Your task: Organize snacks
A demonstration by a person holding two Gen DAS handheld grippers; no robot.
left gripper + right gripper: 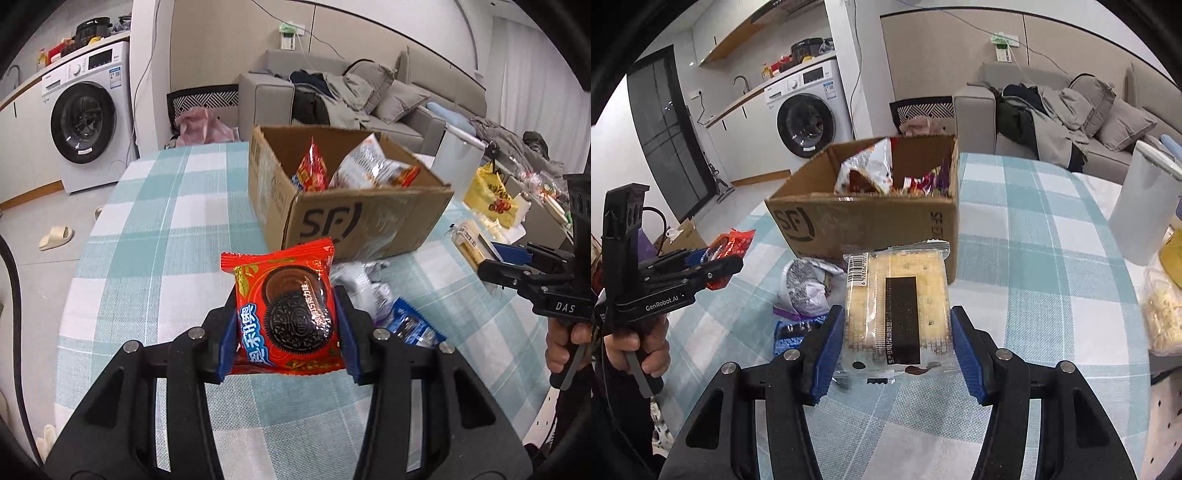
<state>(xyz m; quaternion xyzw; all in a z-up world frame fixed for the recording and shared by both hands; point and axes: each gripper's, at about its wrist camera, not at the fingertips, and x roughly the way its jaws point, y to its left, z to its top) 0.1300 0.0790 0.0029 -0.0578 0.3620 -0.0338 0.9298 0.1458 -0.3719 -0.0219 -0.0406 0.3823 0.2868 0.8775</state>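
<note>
Left claw [286, 332] clamps red cookie packet [286, 310]; right claw [895, 350] grips clear cracker packet [897, 306], long axis pointing away. Both aloft over checked tabletop [147, 221]. Open brown cardboard box [864, 221] straight ahead (already part-filled), roughly equally near both.

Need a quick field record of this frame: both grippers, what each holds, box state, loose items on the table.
left gripper: shut on red Oreo cookie packet
right gripper: shut on clear-wrapped pale cracker pack
box: open brown cardboard box, already holds several snack bags
left on table: silver foil bag, blue wrapped snack
surface: teal-and-white checked tablecloth
</note>
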